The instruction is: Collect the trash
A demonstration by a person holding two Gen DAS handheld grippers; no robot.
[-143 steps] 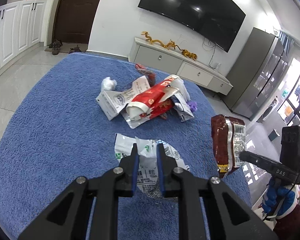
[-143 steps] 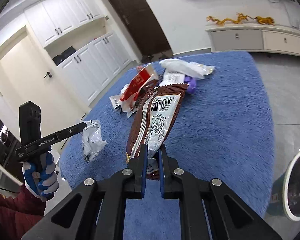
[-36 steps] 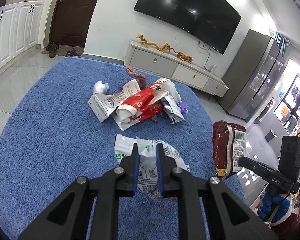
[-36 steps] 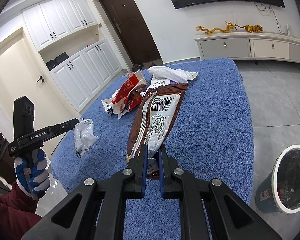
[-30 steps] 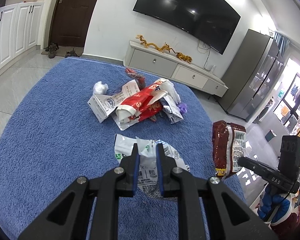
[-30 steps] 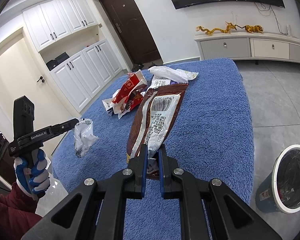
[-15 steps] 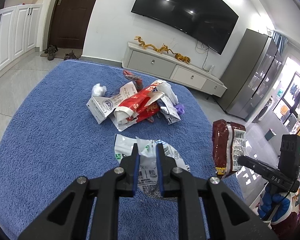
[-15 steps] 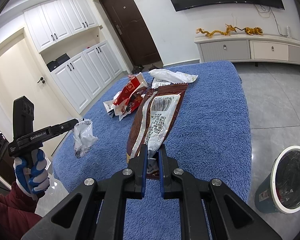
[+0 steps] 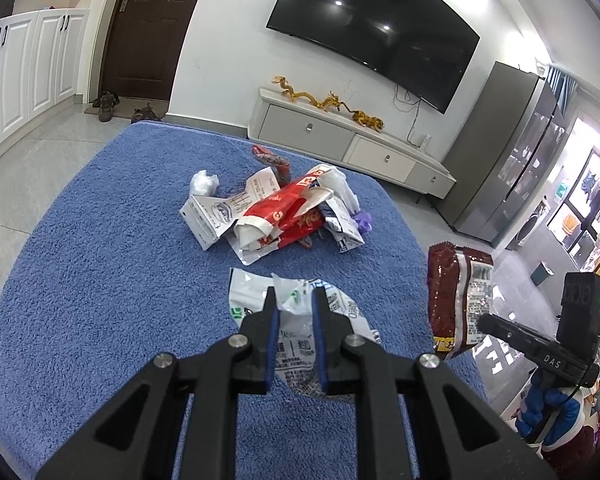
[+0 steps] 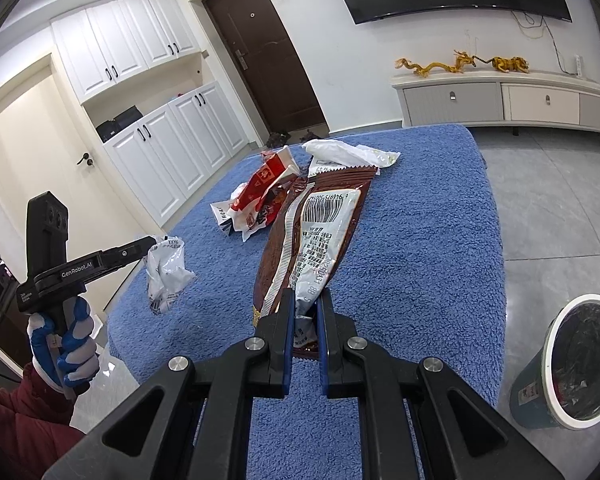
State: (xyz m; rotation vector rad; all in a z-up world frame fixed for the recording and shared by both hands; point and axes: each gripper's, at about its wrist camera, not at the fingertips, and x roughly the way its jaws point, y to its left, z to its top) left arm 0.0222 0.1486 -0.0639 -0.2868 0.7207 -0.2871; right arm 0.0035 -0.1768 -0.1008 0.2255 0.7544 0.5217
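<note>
Above blue rug [image 9: 80, 280], 2 grippers clamp wrappers [image 10: 320, 240].

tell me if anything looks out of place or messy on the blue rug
Yes: a heap of torn, crumpled wrappers lies scattered mid-rug, red and white packaging overlapping, with a white wad beside it. The bin stands off the rug on the floor, so this litter isn't yet collected.

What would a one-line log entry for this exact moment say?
left gripper: shut on white wrapper | right gripper: shut on brown wrapper | trash pile: on blue rug | bin: on floor, right of rug
</note>
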